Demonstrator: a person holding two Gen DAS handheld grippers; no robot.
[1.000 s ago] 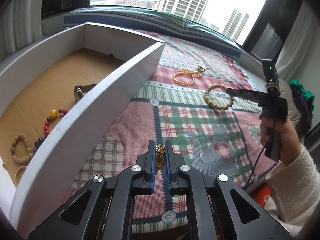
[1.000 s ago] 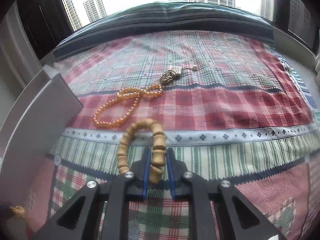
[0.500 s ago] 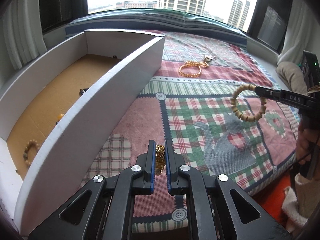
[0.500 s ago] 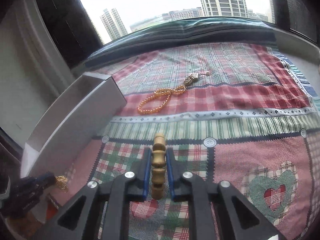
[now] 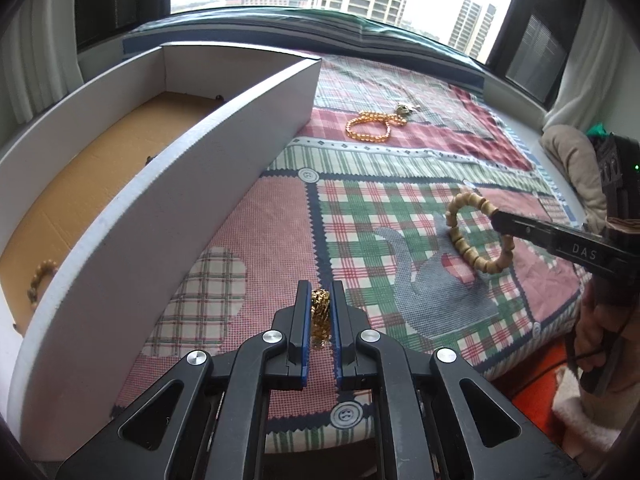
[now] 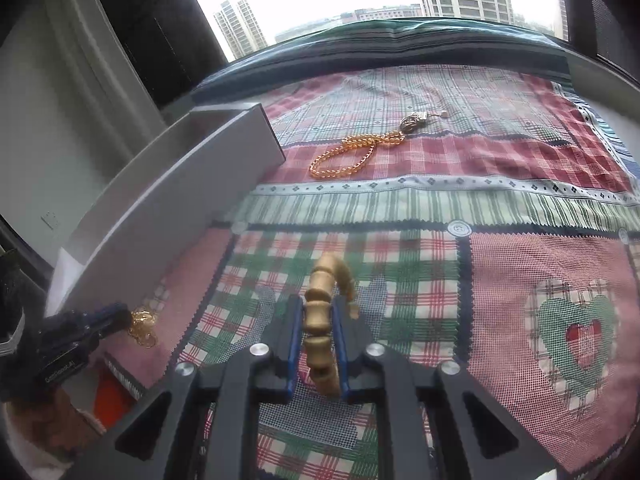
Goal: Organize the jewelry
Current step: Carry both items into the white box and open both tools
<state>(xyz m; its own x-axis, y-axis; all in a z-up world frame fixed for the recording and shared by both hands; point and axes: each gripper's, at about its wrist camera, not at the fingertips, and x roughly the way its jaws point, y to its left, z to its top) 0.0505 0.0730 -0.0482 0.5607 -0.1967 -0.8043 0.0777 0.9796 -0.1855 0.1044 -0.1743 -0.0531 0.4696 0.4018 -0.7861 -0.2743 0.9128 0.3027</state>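
We read "DAS" in white letters on the right tool's (image 5: 496, 216) arm in the left wrist view; the rest of that word is cut off. A small white label on the left tool's (image 6: 128, 318) body in the right wrist view is too blurred to read.

Left tool (image 5: 321, 312): clenched on a gold chain (image 5: 320, 314), bunched between the blue pads; in the right view the chain (image 6: 142, 326) dangles from its tip, just beside the box wall (image 6: 168, 216).

Right tool (image 6: 318, 328): grasping the wooden bead bracelet (image 6: 322, 320), held edge-on between the pads; from the left view the bracelet (image 5: 476, 236) hangs as an open loop off the tool tip, above the patchwork quilt (image 5: 360, 216).

On the quilt, well apart from both tools: an amber bead strand (image 5: 370, 128) looped near the far corner of the box, with a metal charm (image 5: 405, 109) at its end. Charm detail too small to make out.

White box (image 5: 160, 208) with a cardboard floor sits to the left. Its near wall hides most of the interior; we only see part of a wooden bead bracelet (image 5: 40, 280) at the lower left and a couple of small dark bits on the floor that we cannot identify.

The hand (image 5: 596, 332) on the right tool is partly cut off at the frame edge, with a fleecy white sleeve (image 5: 576, 412) below it.
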